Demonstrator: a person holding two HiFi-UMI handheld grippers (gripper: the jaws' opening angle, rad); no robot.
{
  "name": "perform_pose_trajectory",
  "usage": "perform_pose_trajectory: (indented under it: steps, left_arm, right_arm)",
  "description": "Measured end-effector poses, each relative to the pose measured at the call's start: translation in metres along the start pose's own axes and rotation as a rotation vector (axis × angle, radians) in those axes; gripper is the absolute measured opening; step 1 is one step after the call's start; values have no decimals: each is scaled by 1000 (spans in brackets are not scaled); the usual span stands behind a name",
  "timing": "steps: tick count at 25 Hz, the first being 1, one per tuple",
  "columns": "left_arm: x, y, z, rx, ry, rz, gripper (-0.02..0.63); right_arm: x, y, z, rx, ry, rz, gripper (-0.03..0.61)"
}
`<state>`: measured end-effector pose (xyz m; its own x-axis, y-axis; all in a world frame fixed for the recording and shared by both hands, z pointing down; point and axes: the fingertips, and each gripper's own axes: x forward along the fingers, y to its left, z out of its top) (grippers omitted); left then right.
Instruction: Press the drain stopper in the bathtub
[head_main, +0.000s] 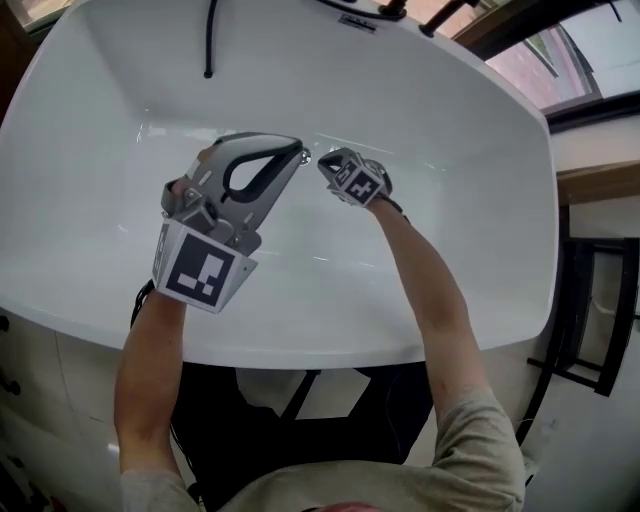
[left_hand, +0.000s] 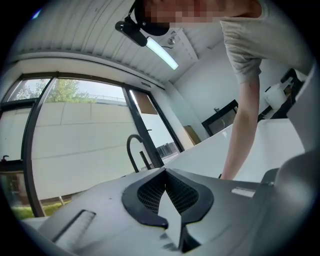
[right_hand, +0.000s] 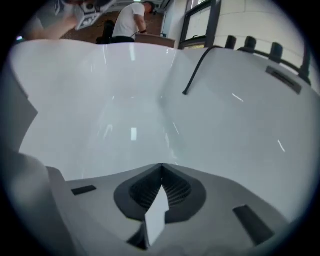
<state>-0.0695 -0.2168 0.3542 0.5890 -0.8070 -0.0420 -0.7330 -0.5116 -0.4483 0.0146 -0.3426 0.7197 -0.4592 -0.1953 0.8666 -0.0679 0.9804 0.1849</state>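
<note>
The white bathtub (head_main: 470, 190) fills the head view. My left gripper (head_main: 300, 150) hangs over the tub's floor with its jaws shut and nothing in them; in the left gripper view the left gripper (left_hand: 163, 171) tilts up toward a window. My right gripper (head_main: 325, 168) is lower in the tub, tip to tip with the left one. The right gripper (right_hand: 161, 166) is also shut and empty, and faces the tub's bare inner wall (right_hand: 125, 115). A small shiny bit (head_main: 307, 157) shows between the two tips; the drain stopper is otherwise hidden.
A black hose (head_main: 209, 40) hangs down the far tub wall, seen too as the hose (right_hand: 197, 65). Tap fittings (head_main: 360, 15) sit on the far rim. A black faucet (left_hand: 134, 150) stands by the window. A black rack (head_main: 600, 310) is on the right. Another person (right_hand: 127, 20) stands behind.
</note>
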Motion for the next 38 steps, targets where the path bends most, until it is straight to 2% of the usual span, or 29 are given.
perform_pose_trajectory:
  steps: [3, 6, 8, 13, 19, 23, 27, 31, 35, 38]
  left_arm:
    - [2, 2, -3, 76, 44, 12, 8]
    - [4, 7, -11, 125, 83, 45, 8]
    - [3, 6, -13, 157, 96, 42, 8]
    - [7, -4, -19, 208, 105, 2, 8]
    - [9, -6, -25, 227, 123, -14, 8]
    - [10, -6, -23, 253, 129, -23, 8]
    - [10, -16, -27, 290, 136, -47, 8]
    - [9, -27, -34, 317, 148, -75, 8]
    - [7, -30, -45, 358, 163, -106, 8]
    - [10, -27, -54, 381, 174, -99, 8]
  right_arm:
    - [60, -5, -24, 17, 54, 8, 3]
    - [101, -17, -39, 70, 72, -25, 3]
    - [123, -22, -44, 70, 87, -53, 3]
    - [168, -30, -48, -3, 129, -97, 3]
    - [190, -34, -56, 11, 159, -121, 3]
    - [193, -34, -58, 6, 170, -168, 3]
    - [196, -32, -62, -85, 231, -161, 2]
    - [184, -33, -55, 30, 207, -82, 2]
    - [138, -39, -48, 36, 172, -117, 0]
    - [78, -50, -46, 86, 116, -126, 2]
